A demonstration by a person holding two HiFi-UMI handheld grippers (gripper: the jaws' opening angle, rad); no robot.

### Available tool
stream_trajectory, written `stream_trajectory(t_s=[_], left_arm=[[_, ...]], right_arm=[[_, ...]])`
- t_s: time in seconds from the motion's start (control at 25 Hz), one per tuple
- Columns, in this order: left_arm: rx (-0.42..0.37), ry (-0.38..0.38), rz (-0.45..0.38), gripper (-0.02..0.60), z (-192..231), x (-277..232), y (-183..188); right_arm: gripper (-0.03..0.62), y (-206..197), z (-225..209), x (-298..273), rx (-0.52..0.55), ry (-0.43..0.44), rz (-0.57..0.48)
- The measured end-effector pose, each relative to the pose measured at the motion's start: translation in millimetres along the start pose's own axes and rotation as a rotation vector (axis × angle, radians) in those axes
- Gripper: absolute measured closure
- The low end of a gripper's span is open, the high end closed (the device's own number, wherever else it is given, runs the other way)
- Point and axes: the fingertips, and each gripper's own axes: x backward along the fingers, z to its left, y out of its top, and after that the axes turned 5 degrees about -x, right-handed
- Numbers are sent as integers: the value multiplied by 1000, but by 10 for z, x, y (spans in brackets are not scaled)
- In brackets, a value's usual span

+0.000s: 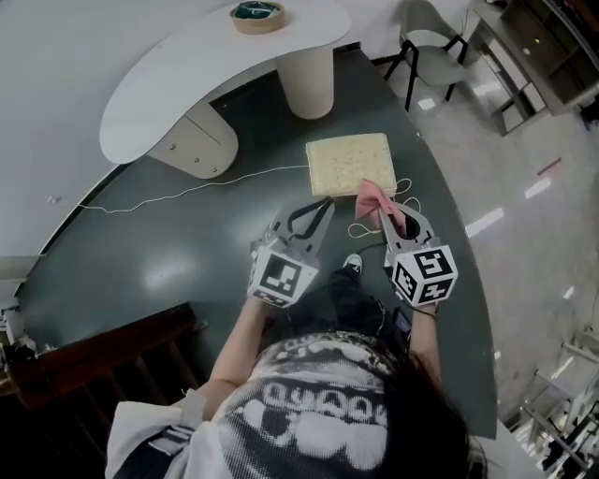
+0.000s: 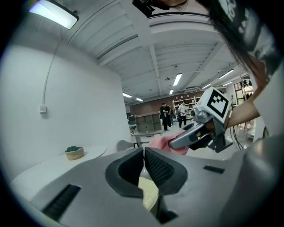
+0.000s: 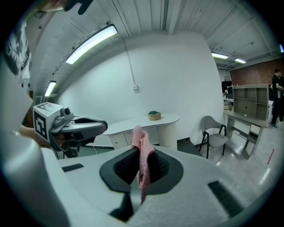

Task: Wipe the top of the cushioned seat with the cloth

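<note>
seat (image 1: 346, 161) corner hidden behind pink cloth (image 1: 374, 198) (pinched in right gripper (image 1: 393, 221)); left gripper (image 1: 327, 208) closed, empty; dark floor (image 1: 168, 253).

White curved table (image 1: 168, 84) w/ bowl (image 1: 256, 15) on top, grey chair (image 1: 432, 42) nr it, cord (image 1: 187, 193) on floor.

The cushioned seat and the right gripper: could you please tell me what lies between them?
The pink cloth: clamped in the jaws of the right gripper, it reaches to the near corner of the cushioned seat in the head view.
</note>
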Motion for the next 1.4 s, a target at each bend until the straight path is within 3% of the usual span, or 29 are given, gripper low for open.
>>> stream_trajectory(t_s=[0.36,0.68,1.0,1.4], left_arm=[[-52,44,84,574,-67,-325,50],[-171,53,108,574,352,-386,-127],[-285,-23,154,574,711,-506,-642],[-327,-93,178,574,1329,-787,-1442]], right_arm=[[582,-88,-436,-156,-12,87,49],[582,-181,-430,-655,6,147,104],[582,-344,-497,-1383,34,157,187],[582,-586,-693,-2638,-31,141,265]])
